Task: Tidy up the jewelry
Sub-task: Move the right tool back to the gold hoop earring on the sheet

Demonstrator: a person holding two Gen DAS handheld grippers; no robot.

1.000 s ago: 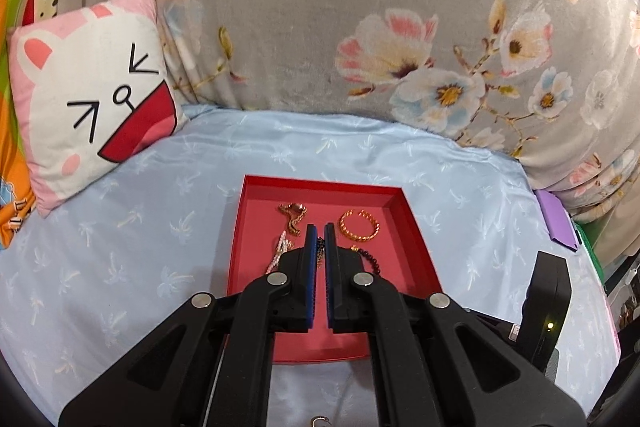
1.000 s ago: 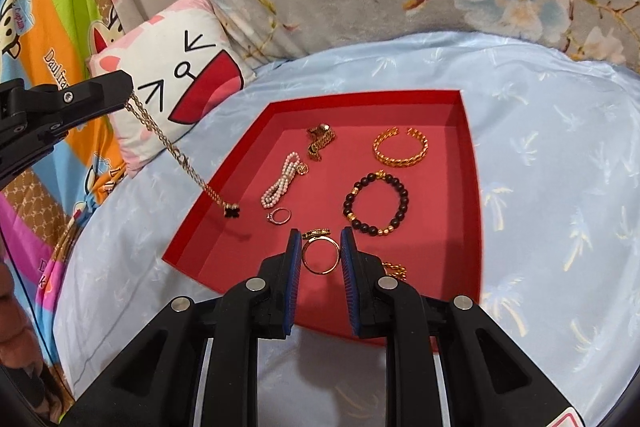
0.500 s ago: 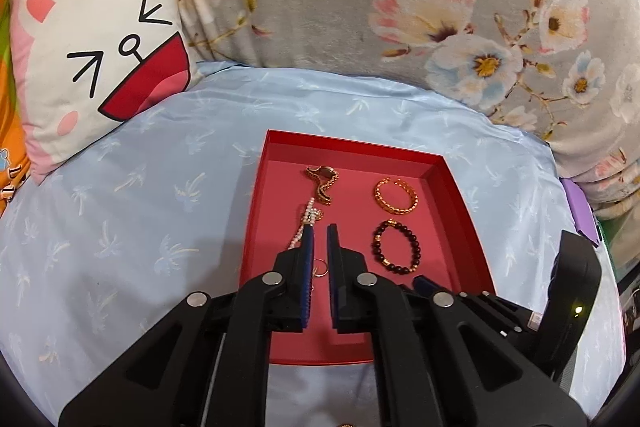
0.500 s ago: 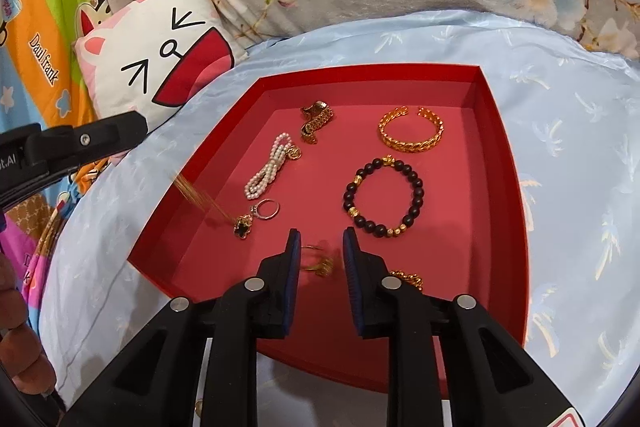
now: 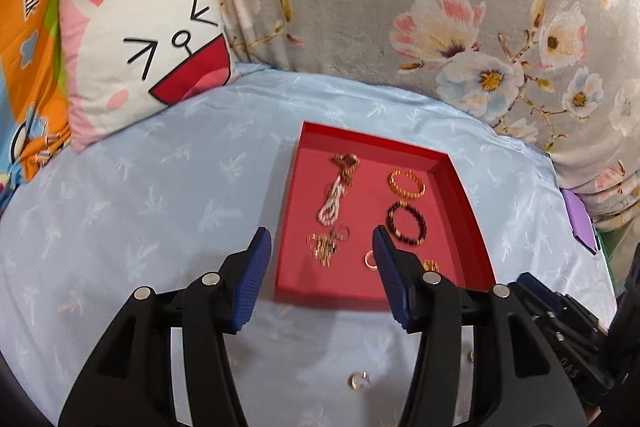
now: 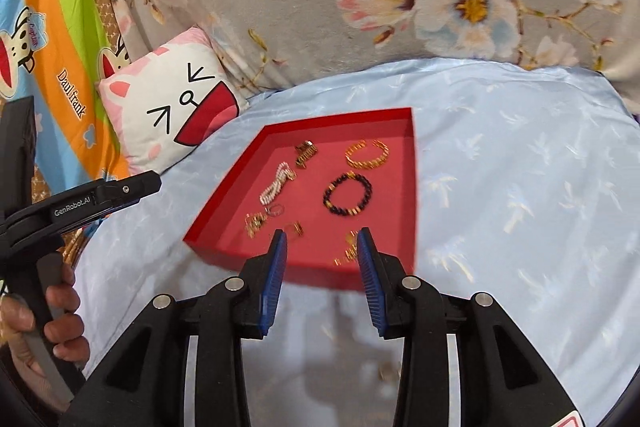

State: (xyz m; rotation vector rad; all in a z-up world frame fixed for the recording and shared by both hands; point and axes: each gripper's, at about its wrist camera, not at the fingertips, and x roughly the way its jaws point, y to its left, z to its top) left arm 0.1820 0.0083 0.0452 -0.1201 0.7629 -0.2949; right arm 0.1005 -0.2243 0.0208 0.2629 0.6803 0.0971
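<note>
We hold left gripper [image 5: 320, 253] wide open, empty, above near edge of shallow red rectangular tray [image 5: 460, 183]. Right gripper [image 6: 322, 251] also wide open, empty.

Next, in our judgement: fetch small ring [image 5: 359, 379] lying loose on pale blue patterned bedsheet [image 5: 160, 195], short of tray. Descend vertically, close slowly; thin ring slips easily.

Tray holds coiled gold chain necklace [image 5: 324, 247], white pearl strand [image 5: 332, 203], gold bangle [image 5: 407, 184], dark beaded bracelet [image 5: 406, 222], well apart.
</note>
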